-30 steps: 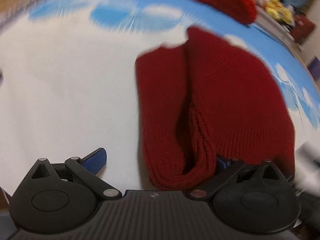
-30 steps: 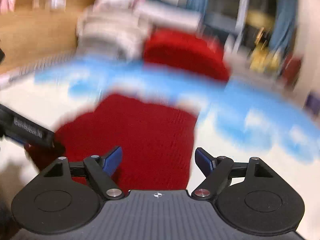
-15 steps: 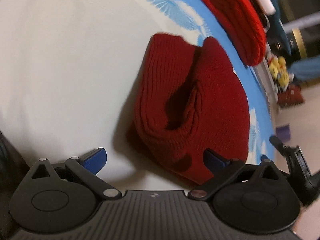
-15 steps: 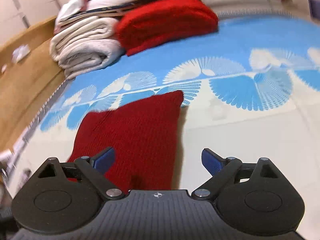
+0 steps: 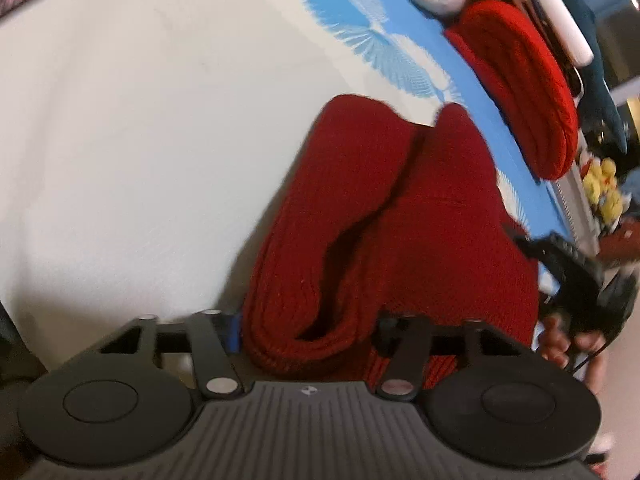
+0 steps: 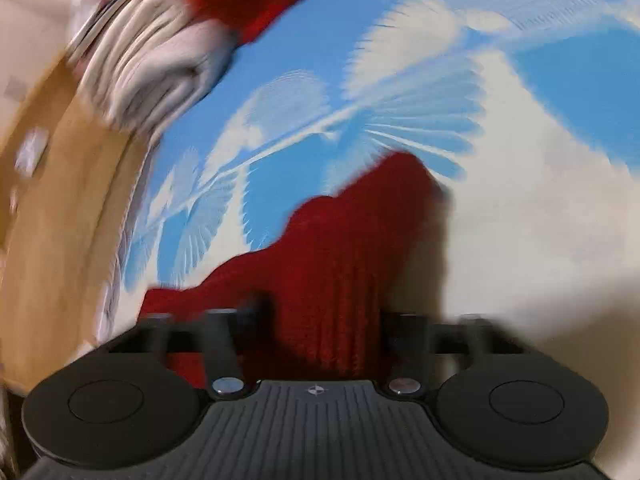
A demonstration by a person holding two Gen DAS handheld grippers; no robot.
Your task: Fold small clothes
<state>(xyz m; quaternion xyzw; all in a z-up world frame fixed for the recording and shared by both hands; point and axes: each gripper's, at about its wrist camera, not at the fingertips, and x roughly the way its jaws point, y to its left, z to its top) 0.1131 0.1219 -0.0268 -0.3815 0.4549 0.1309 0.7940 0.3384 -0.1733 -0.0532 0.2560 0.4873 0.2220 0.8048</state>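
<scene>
Grippers close on a dark red knit garment [image 5: 400, 216] lying on the blue-and-white bedspread [image 5: 140, 120]: the left gripper [image 5: 308, 332] closing around its near folded edge, the right gripper [image 6: 320, 320] closing over its opposite edge; contact unclear.

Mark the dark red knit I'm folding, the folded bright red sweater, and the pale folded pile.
dark red knit [image 5: 448, 240], left wrist view, broad top layer.
bright red sweater [image 5: 520, 80], left wrist view, ribbed top face.
pale folded pile [image 6: 156, 68], right wrist view, stacked edges.
</scene>
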